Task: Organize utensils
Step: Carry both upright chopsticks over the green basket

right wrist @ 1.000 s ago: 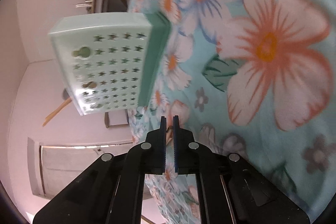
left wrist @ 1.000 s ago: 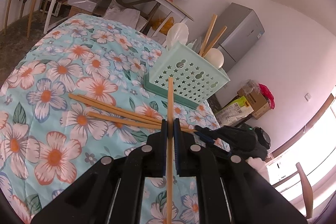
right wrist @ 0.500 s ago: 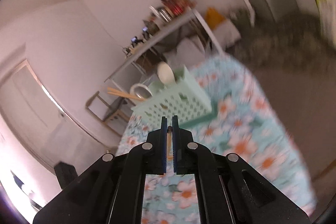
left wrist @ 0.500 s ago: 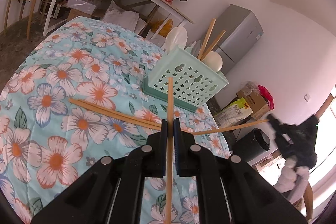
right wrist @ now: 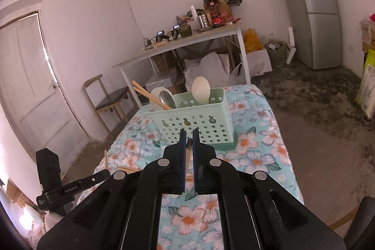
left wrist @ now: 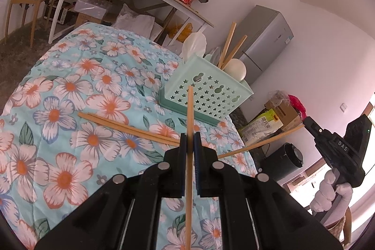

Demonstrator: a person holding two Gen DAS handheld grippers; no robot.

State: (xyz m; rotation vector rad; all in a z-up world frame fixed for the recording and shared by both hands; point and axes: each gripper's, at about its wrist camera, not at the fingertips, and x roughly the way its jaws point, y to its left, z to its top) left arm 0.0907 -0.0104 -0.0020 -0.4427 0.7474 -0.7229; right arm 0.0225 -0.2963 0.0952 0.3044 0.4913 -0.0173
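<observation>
Wooden chopstick [left wrist: 189,114] sat clamped upright in left gripper [left wrist: 190,139]; two more [left wrist: 131,128] lay on the floral cloth [left wrist: 70,86] beside it. Mint basket [right wrist: 194,118] stood beyond. Right gripper [right wrist: 189,139] pinched another chopstick [left wrist: 260,143] near its end, so it could pivot and miss the basket.

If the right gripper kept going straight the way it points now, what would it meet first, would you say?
Most likely the front wall of the green basket, which lies directly ahead of the right gripper. The chopstick it holds would probably touch first. Depth is unclear, and the bedspread in between might come sooner.
</observation>
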